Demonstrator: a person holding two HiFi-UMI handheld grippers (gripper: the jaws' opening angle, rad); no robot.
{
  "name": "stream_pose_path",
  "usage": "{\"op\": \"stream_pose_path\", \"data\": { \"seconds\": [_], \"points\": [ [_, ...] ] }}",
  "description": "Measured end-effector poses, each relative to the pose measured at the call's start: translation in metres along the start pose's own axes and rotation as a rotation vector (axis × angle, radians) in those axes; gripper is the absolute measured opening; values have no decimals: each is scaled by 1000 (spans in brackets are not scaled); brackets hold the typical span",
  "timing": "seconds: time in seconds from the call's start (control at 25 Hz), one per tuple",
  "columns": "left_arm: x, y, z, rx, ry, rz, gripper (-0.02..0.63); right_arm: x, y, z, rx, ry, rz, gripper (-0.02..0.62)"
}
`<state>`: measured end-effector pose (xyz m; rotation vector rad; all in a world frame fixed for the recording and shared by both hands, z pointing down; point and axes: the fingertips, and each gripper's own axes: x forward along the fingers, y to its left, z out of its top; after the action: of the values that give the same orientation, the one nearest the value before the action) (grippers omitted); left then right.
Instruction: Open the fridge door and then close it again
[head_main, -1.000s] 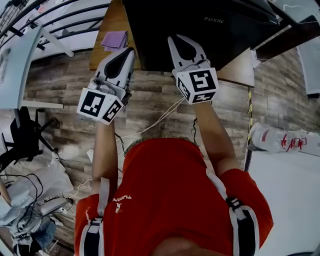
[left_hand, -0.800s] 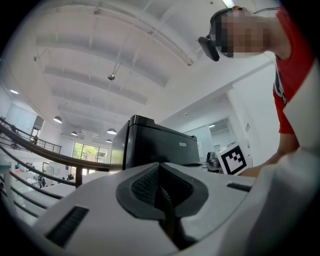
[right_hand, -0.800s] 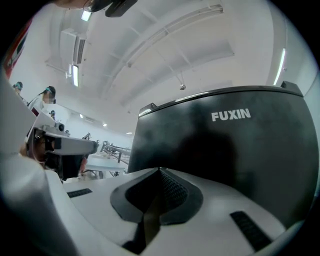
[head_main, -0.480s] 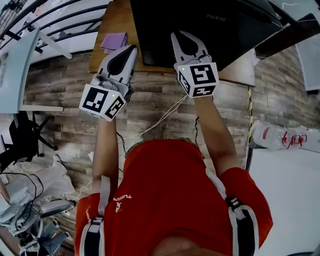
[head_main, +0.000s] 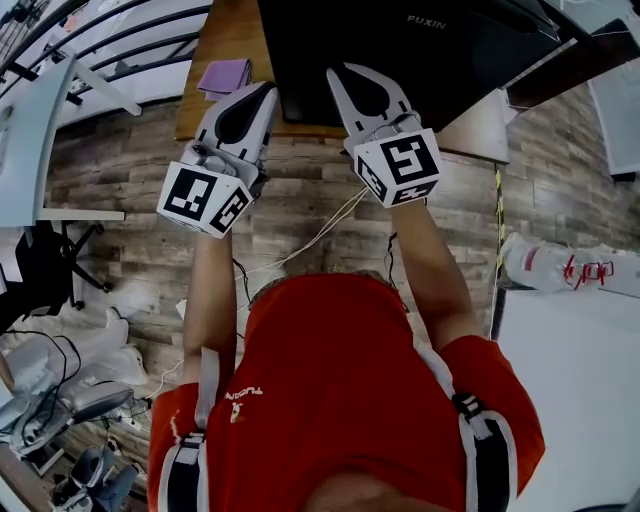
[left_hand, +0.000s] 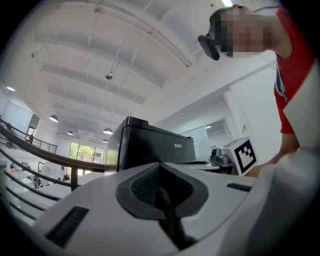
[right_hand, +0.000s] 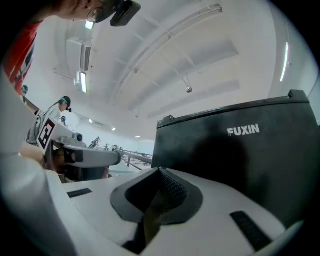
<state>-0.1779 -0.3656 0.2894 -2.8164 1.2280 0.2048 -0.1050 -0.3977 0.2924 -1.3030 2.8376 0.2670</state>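
wood-plank floor (head_main: 300, 220) runs under everything, and on it stands a low wooden table (head_main: 222, 35) carrying the black fridge (head_main: 420, 60). the fridge stands upright with its lettered front toward the person, and that front looks shut. no handle or door edge can be made out in any view, so it is unclear which side swings.

a purple cloth (head_main: 226, 76) lies on the table just left of the fridge. the right gripper (head_main: 338, 76) points about level, straight at the front, with its tips at the lower left part of that face; i cannot tell whether they touch it. its jaws are pressed together with nothing between them. the left gripper (head_main: 264, 90) is beside it, tips off the fridge's left corner, over the table edge between cloth and fridge. its jaws are likewise closed on nothing.

so the fridge lies dead ahead of both grippers, and the right one is nearer the door. judging by that, the opening has not begun. the next move probably needs the right jaws to part, or to hook a door edge, wherever that edge proves to be.
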Motion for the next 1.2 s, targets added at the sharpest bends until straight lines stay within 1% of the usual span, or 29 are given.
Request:
{"op": "stream_pose_path", "data": {
  "seconds": [0.28,0.4,0.68,1.04,1.2],
  "points": [
    [-7,-17,9,14,-18,-9,9,-23,34,20,-5,-46,86,26],
    [-10,-25,12,20,-25,-13,9,-32,46,26,1,-62,110,26],
    [-14,-44,13,26,-24,-22,9,-48,57,34,27,-85,132,26],
    [-27,-48,15,29,-24,-15,9,-57,73,31,42,-80,152,26],
    [-31,-50,14,26,-21,-12,9,-60,76,30,33,-71,160,26]
  ]
}}
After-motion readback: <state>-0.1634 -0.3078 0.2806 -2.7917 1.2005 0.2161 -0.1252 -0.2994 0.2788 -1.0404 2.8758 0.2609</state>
